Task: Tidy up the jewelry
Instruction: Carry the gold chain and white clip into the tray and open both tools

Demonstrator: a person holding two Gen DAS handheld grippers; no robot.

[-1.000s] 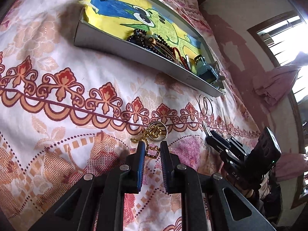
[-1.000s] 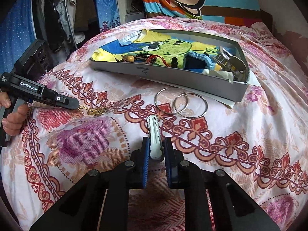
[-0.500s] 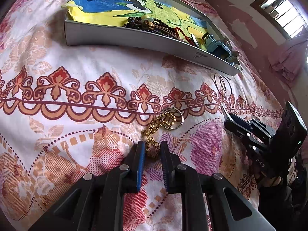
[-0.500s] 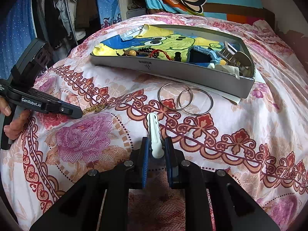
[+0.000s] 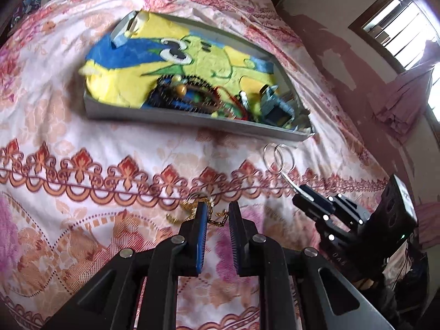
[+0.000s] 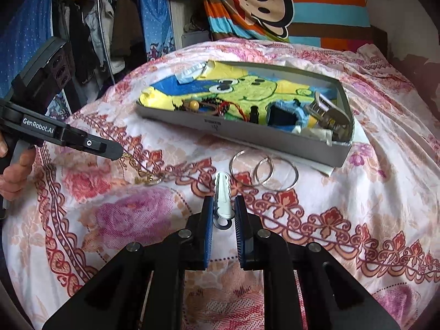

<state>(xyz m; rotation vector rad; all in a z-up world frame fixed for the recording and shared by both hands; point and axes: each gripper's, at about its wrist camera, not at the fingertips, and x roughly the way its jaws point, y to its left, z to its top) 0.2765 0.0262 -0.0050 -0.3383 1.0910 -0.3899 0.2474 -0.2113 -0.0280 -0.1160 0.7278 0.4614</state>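
Right wrist — clip between pads

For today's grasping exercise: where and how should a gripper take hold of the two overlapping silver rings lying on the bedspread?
Probably at the overlap of the two silver rings, where both thin wires cross, so one pinch can catch both. Come from above: they lie flat on the soft bedspread, with the grey tray close behind, so a steep approach from the near side, fingers straddling the wires, seems best.
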